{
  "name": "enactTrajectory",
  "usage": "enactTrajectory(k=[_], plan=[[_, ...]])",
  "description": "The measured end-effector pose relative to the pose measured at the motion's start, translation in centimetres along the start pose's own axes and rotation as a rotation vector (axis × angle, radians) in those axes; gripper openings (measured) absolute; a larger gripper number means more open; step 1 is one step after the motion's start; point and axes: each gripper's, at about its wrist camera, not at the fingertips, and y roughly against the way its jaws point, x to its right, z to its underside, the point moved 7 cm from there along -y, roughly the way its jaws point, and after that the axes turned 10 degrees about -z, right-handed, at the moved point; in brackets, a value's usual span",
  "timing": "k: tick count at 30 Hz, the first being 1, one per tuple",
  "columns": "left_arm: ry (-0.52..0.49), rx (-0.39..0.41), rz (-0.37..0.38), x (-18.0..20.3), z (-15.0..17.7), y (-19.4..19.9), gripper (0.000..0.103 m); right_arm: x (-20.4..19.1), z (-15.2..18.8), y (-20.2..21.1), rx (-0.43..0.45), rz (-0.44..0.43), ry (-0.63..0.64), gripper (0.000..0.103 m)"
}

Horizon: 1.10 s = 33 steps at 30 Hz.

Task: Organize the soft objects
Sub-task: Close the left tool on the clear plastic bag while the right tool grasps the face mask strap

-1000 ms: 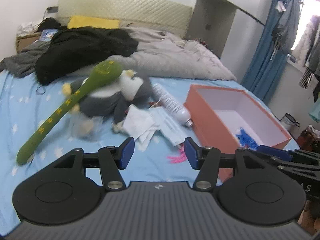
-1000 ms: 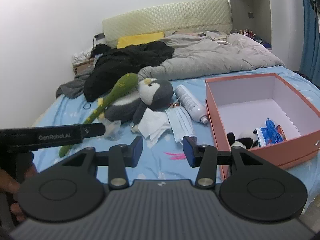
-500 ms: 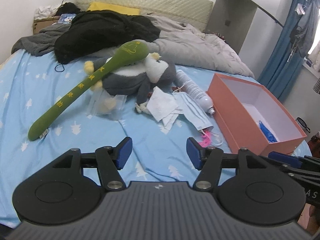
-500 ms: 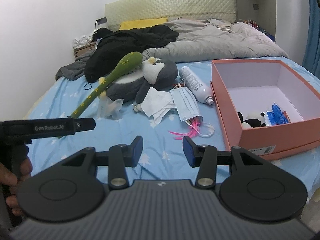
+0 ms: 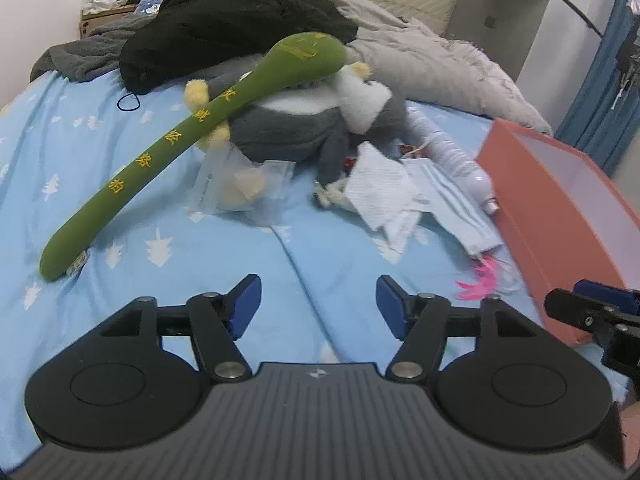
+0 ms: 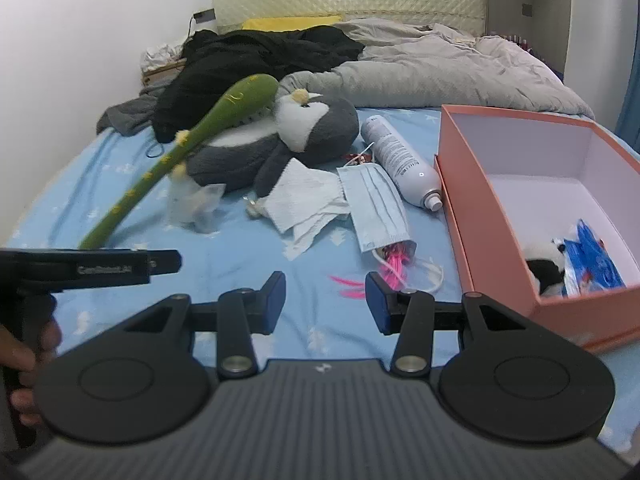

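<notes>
Left wrist view: my left gripper [image 5: 318,304] has come down closer to the blue bedsheet [image 5: 280,256], its fingers [image 5: 246,302] widening with nothing between them. My right gripper [image 6: 326,300] has dropped too, fingers part-spread and empty, near the pink feathers [image 6: 394,262]. Beyond lie the face mask [image 6: 374,204], tissues [image 6: 306,200], penguin plush [image 5: 320,120] and long green plush [image 5: 192,132]; the orange box [image 6: 480,216] sits right. I judge a pickup is close.
</notes>
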Motion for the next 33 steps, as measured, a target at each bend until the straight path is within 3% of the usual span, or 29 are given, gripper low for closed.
enactTrajectory(k=[8,9,11,12,15,28,33], plan=[[-0.032,0.002,-0.057,-1.2,-1.4,-5.7,0.073,1.2,-1.1,-5.4,-0.021,0.018,0.044,0.048],[-0.040,0.004,-0.068,-1.3,-1.5,-6.3,0.073,1.4,-1.2,-5.9,-0.021,0.019,0.043,0.050],[-0.051,0.006,-0.081,-1.5,-1.8,-7.4,0.073,1.6,-1.4,-6.9,-0.024,0.021,0.044,0.065],[-0.057,0.006,-0.087,-1.6,-1.9,-7.9,0.073,1.7,-1.4,-7.3,-0.022,0.019,0.045,0.065],[-0.077,0.017,-0.111,-1.8,-2.5,-9.3,0.078,2.0,-1.6,-8.5,-0.029,-0.002,0.062,0.065],[-0.105,0.069,-0.162,-2.6,-5.4,-14.2,0.079,3.8,-1.4,-14.4,-0.104,0.139,0.208,0.064],[-0.128,0.093,-0.169,-2.1,-5.9,-15.2,0.079,4.1,-1.1,-15.4,-0.132,0.189,0.264,0.048]])
